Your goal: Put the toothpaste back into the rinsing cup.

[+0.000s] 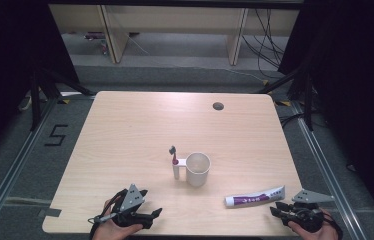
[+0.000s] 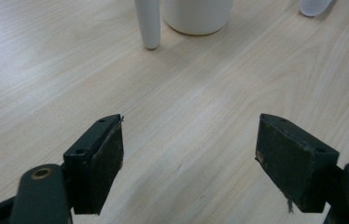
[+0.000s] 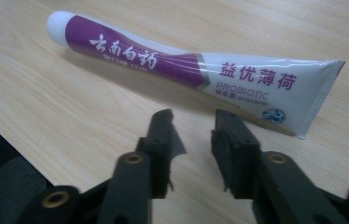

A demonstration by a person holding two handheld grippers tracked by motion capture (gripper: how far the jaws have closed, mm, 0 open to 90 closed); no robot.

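Right tongs [image 3: 191,123] nearly closed — empty.

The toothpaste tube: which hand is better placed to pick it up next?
The right. Its claw sits just before the toothpaste tube, nothing between its jaws. The left claw is across the table, by the cup.

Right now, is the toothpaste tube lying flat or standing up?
Lying flat: the toothpaste tube rests lengthwise on the table, cap on, beside the right gripper.
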